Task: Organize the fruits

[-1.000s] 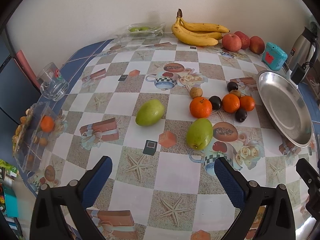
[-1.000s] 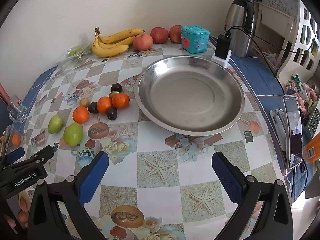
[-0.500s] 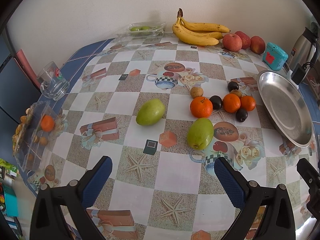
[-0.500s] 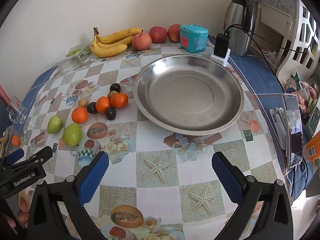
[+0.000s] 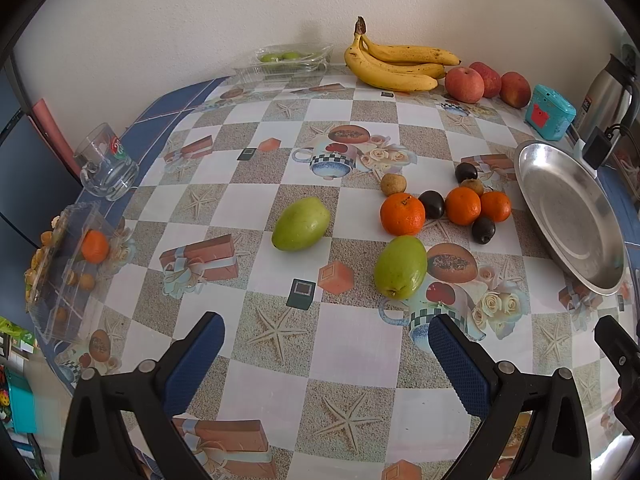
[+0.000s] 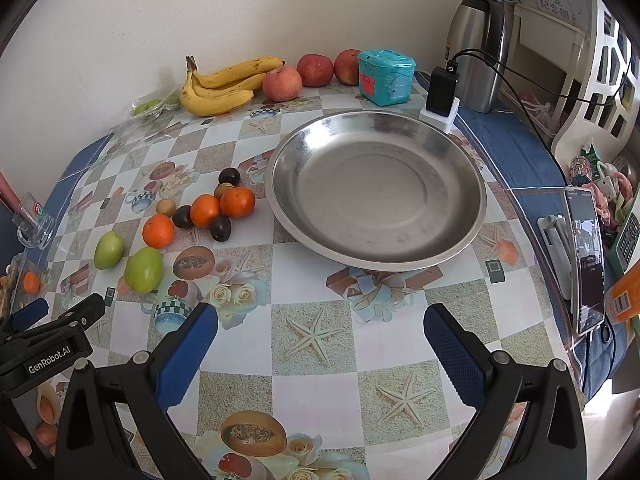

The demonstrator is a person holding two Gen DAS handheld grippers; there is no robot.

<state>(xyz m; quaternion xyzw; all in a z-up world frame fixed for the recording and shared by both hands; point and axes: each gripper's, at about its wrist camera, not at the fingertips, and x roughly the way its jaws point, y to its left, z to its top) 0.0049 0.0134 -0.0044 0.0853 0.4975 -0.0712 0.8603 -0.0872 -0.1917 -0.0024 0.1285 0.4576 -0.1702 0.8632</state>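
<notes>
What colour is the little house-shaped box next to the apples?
The little box is teal, with a red patch on its side. The right wrist view shows it best.

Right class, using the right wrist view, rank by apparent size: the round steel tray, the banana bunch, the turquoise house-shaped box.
1. Round steel tray, clearly largest.
2. Yellow banana bunch.
3. Turquoise house-shaped box, smallest.
Bananas and box sit farthest back, so both shrink in view.

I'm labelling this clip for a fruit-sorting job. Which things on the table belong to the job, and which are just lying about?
Job:
- steel plate
- oranges
- green mangoes
- dark plums
- bananas
- apples

Lying about:
- glass mug
- teal box
- kettle
- phone
- charger
</notes>
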